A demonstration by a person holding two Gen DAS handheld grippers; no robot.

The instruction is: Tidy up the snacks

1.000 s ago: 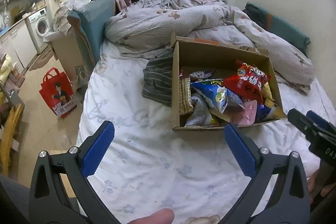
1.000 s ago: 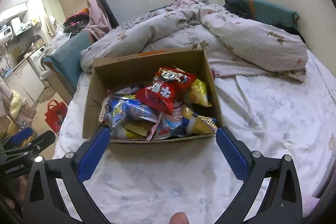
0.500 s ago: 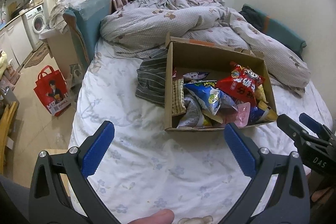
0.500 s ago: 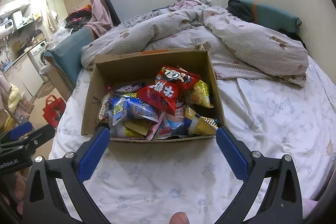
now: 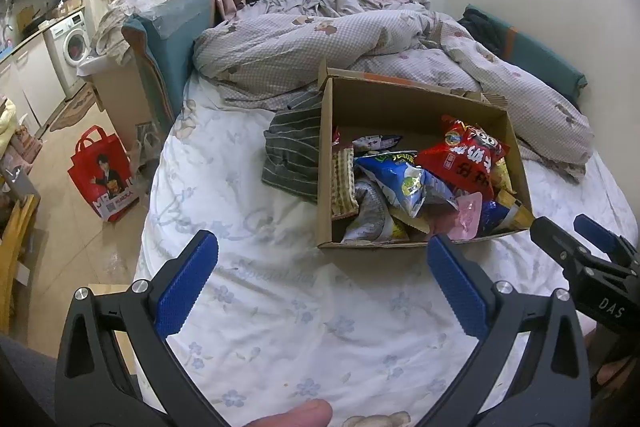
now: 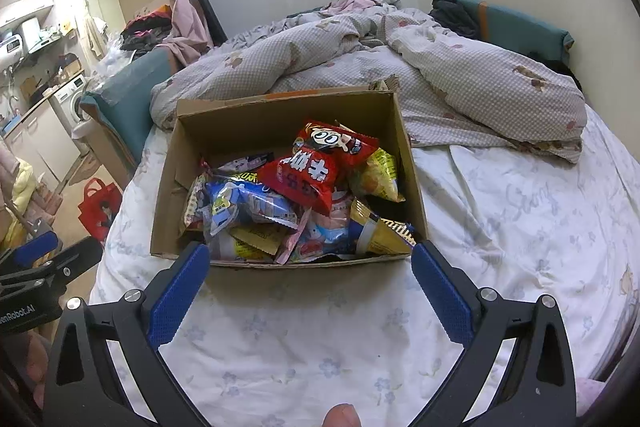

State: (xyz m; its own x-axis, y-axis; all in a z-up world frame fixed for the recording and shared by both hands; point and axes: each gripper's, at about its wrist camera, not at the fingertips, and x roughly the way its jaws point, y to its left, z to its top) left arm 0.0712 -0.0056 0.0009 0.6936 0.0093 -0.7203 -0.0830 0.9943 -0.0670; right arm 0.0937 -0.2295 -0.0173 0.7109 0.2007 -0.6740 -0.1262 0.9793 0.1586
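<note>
An open cardboard box [image 5: 325, 163] [image 6: 168, 195] sits on the bed, full of snack bags. A red bag [image 5: 466, 157] [image 6: 320, 167] lies on top, a blue bag [image 5: 400, 179] [image 6: 248, 203] beside it, with yellow bags [image 6: 378, 175] at the right. My left gripper [image 5: 322, 251] is open and empty over the sheet, short of the box. My right gripper [image 6: 310, 259] is open and empty, its fingertips at the box's near wall. The right gripper also shows in the left wrist view [image 5: 576, 243], and the left gripper in the right wrist view [image 6: 52, 251].
A white flowered bed sheet [image 5: 256, 287] [image 6: 520, 211] surrounds the box. A crumpled checked duvet [image 5: 304, 47] [image 6: 460, 79] lies behind it. A striped grey garment [image 5: 292, 151] lies left of the box. A red shopping bag [image 5: 106, 175] stands on the floor left of the bed.
Both views have shifted slightly, and the box sits a little nearer the right gripper. Both grippers stay open and empty.
</note>
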